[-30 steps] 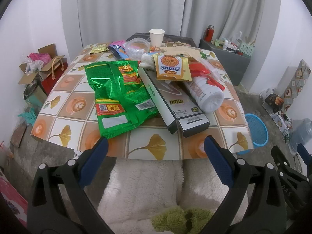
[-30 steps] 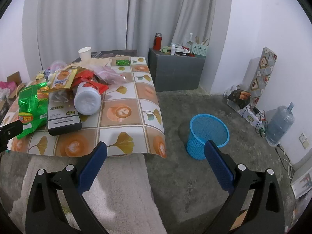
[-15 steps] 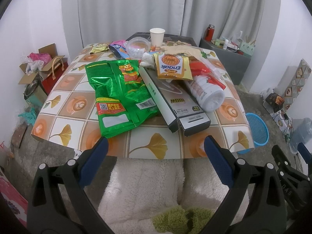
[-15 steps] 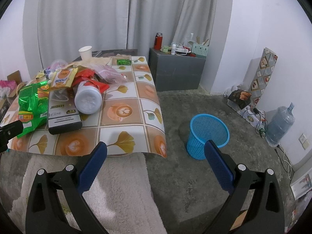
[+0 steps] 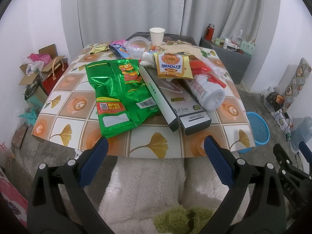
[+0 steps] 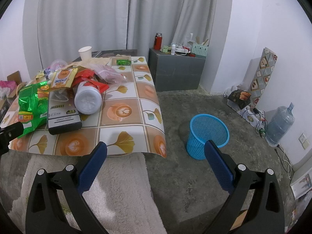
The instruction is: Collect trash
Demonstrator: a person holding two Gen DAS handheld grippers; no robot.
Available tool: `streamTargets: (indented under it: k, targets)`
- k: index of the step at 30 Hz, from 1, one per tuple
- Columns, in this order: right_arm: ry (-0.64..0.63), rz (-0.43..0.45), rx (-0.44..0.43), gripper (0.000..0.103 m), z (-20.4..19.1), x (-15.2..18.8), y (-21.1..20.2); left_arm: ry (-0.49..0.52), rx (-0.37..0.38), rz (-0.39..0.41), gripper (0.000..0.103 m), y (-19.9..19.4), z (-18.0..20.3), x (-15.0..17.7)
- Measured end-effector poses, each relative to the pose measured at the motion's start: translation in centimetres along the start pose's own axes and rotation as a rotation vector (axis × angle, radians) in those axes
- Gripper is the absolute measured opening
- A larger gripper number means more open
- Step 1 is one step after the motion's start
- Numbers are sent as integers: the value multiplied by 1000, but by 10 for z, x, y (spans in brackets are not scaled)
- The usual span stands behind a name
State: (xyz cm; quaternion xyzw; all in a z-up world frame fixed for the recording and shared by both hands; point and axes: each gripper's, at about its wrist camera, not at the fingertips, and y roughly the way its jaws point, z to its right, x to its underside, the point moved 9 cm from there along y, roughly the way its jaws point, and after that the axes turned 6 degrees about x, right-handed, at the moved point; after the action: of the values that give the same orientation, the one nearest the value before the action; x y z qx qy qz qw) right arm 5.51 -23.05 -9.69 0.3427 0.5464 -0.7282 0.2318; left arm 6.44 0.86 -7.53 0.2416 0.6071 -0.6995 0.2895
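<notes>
Trash is piled on a table (image 5: 148, 146) with a ginkgo-leaf cloth: a green snack bag (image 5: 120, 95), a long black and white box (image 5: 175, 101), a white bottle lying on its side (image 5: 208, 91), a yellow snack packet (image 5: 171, 66) and a paper cup (image 5: 157, 36). My left gripper (image 5: 156, 161) hovers open before the table's near edge, holding nothing. My right gripper (image 6: 155, 163) is open and empty too, off the table's right front corner. A blue mesh basket (image 6: 206, 134) stands on the floor right of the table (image 6: 124, 115); the white bottle (image 6: 87, 99) and green bag (image 6: 31, 105) show at left.
A white fluffy rug (image 5: 148, 187) lies under the near table edge. Cardboard boxes and a red bag (image 5: 52, 74) sit on the floor at left. A grey cabinet (image 6: 175, 72) stands at the back; a water jug (image 6: 278, 124) and cables lie by the right wall.
Both views have crept slightly closer to the table. Nothing on the table has moved, and both grippers stay open.
</notes>
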Motion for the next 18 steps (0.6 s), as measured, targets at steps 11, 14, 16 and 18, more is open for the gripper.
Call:
streamTargets:
  k: [11, 14, 16, 18]
  targets:
    - [0, 0, 0, 97, 0, 0, 0, 3, -2, -1, 94, 1, -1, 1]
    - [2, 0, 2, 97, 1, 0, 0, 5, -1, -5, 94, 1, -2, 3]
    - [0, 1, 3, 97, 0, 0, 0, 9, -1, -5, 94, 2, -2, 5]
    - [1, 2, 3, 97, 0, 0, 0, 9, -1, -6, 94, 2, -3, 6]
